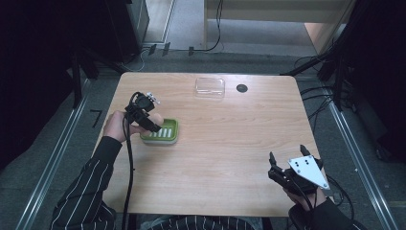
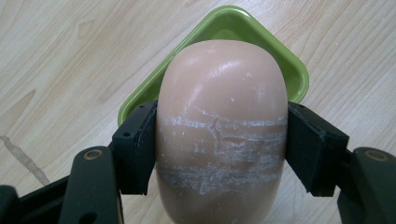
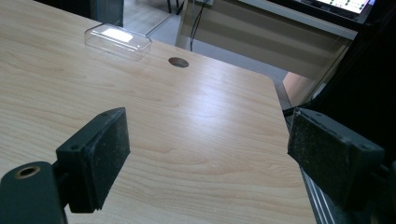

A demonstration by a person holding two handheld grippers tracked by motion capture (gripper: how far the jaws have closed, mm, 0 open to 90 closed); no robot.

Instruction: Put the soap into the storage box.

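The left gripper (image 2: 219, 149) is clamped across the short width of the pink soap bar (image 2: 222, 126), whose long axis runs straight out ahead between the jaws. The green soap dish (image 2: 261, 28) lies directly beneath and just beyond the bar's far end. The right gripper (image 3: 205, 158) has its jaws apart and empty, well away near the table's (image 1: 230, 143) other side.

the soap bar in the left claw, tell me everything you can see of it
The soap bar is a smooth, rounded, pinkish-beige oval with a slight sheen. Whitish scuffed bands and fine cracks cross its middle. The left claw is shut on it, one black pad pressing each long side. It hangs over the green soap dish, which sits on the wooden table; whether it touches the dish cannot be told.
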